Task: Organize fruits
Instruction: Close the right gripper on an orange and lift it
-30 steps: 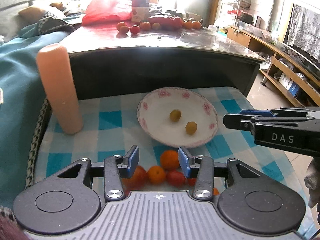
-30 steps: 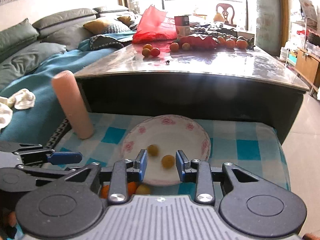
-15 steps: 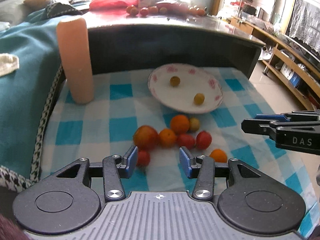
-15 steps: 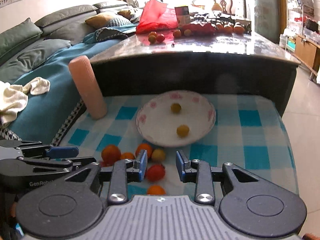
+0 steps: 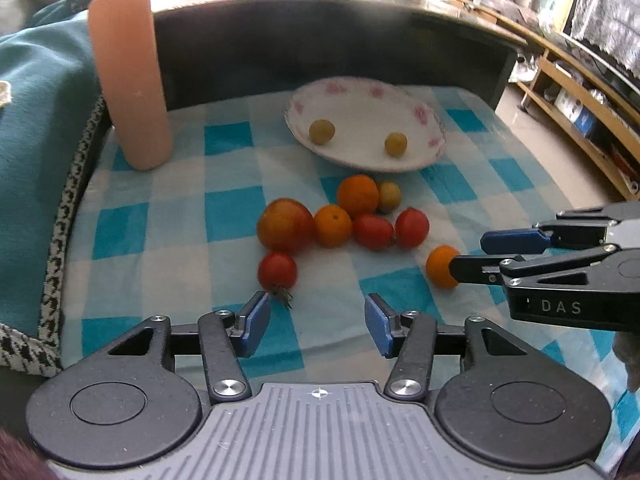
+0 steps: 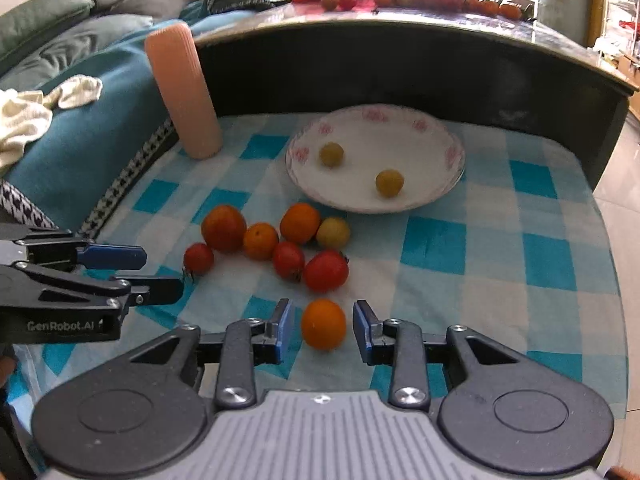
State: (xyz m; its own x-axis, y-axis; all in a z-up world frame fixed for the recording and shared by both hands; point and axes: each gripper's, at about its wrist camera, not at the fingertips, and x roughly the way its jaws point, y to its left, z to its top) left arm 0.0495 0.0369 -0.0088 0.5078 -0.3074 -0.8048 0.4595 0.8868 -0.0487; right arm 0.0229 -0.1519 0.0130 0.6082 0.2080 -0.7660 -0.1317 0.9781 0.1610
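A white floral plate [image 5: 434, 120] [image 6: 452, 142] holds two yellow-green fruits [image 5: 321, 131] [image 6: 389, 183]. Several red and orange fruits lie in a cluster [image 5: 332, 220] [image 6: 276, 240] on the blue checked cloth in front of it. My right gripper [image 6: 323, 326] is open, its jaws either side of a small orange fruit [image 6: 323, 323] [image 5: 438, 266] without touching it. My left gripper [image 5: 318, 320] is open and empty, just short of a red tomato [image 5: 277, 271] [image 6: 199, 258].
A tall pink cylinder [image 5: 128, 76] [image 6: 184, 88] stands at the cloth's back left. A dark table [image 5: 320, 32] with more fruit on top rises behind the plate. A teal blanket [image 6: 80, 120] lies to the left. Shelves [image 5: 580, 92] stand at the right.
Both grippers have pulled back from the plate and dropped lower. The fruit cluster came into full view. The right jaws now straddle the small orange fruit.
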